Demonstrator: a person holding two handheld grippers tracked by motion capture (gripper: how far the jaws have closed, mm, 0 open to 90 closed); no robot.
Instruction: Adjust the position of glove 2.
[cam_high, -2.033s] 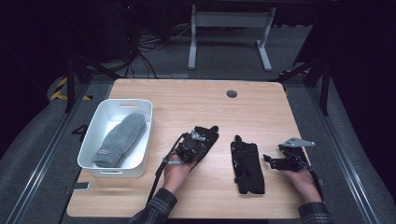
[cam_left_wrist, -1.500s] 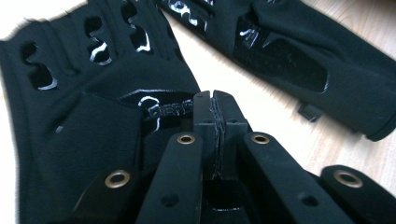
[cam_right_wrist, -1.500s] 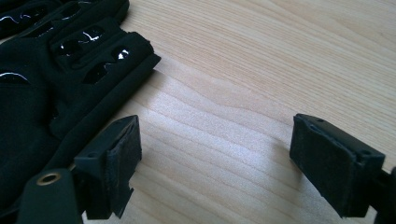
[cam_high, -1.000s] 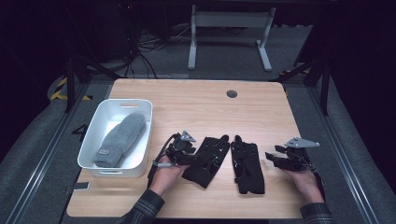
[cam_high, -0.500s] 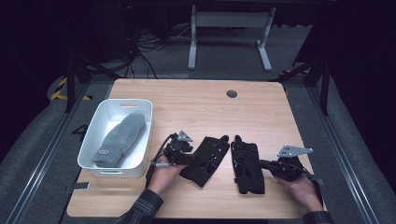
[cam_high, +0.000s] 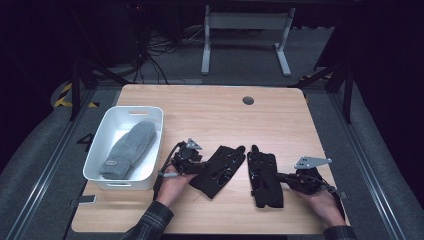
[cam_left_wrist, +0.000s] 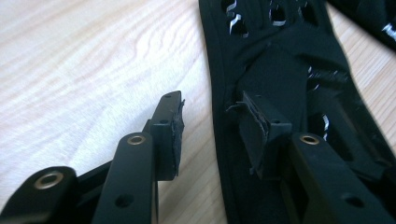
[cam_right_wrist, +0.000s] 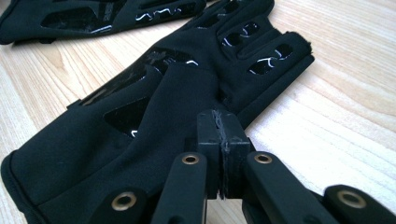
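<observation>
Two black gloves lie flat side by side on the wooden table (cam_high: 210, 110). The left glove (cam_high: 222, 165) (cam_left_wrist: 280, 60) has my left gripper (cam_high: 200, 167) (cam_left_wrist: 210, 102) at its cuff. Its jaws stand apart and have just been closing a little; one pad is over bare wood, the other rests on the glove, and the glove's edge runs between them. The right glove (cam_high: 264, 175) (cam_right_wrist: 154, 93) has my right gripper (cam_high: 281, 176) (cam_right_wrist: 219, 116) at its right edge, jaws shut and pinching a raised fold of its fabric. In the right gripper view the other glove (cam_right_wrist: 70, 18) lies beyond.
A white bin (cam_high: 102, 150) with a grey mitten (cam_high: 127, 147) in it stands at the table's left, close to my left hand. A round cable hole (cam_high: 248, 100) sits near the far edge. Bare wood stretches behind the gloves.
The left glove, held bunched above the table two seconds ago, now lies spread beside the other. My right gripper has slid left onto the right glove and its jaws have shut.
</observation>
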